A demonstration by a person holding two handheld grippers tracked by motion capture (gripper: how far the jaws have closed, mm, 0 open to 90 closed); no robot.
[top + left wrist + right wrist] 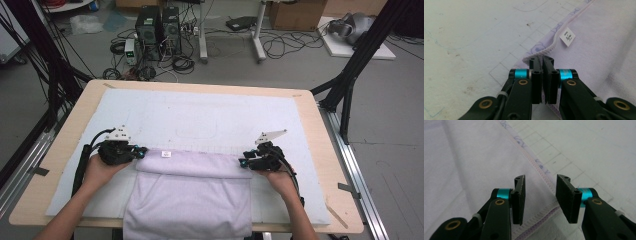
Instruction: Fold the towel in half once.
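Note:
A pale lilac towel (190, 195) lies folded on the white mat (200, 115), its near part hanging over the table's front edge. Its far part is doubled back into a thick fold with a small white label (165, 154) near the left end. My left gripper (141, 151) sits at the fold's left corner. In the left gripper view, the left gripper (541, 60) is shut on the towel's (604, 45) hemmed corner, beside the label (567, 38). My right gripper (242, 162) is at the fold's right end. It (540, 195) stands open, jaws either side of the towel's (469, 165) stitched hem.
The mat covers most of the wooden table (320, 125); faint grid lines are drawn on it beyond the towel. Black frame posts (350, 75) stand at the right and left. Computer towers (157, 27) and cables lie on the floor behind.

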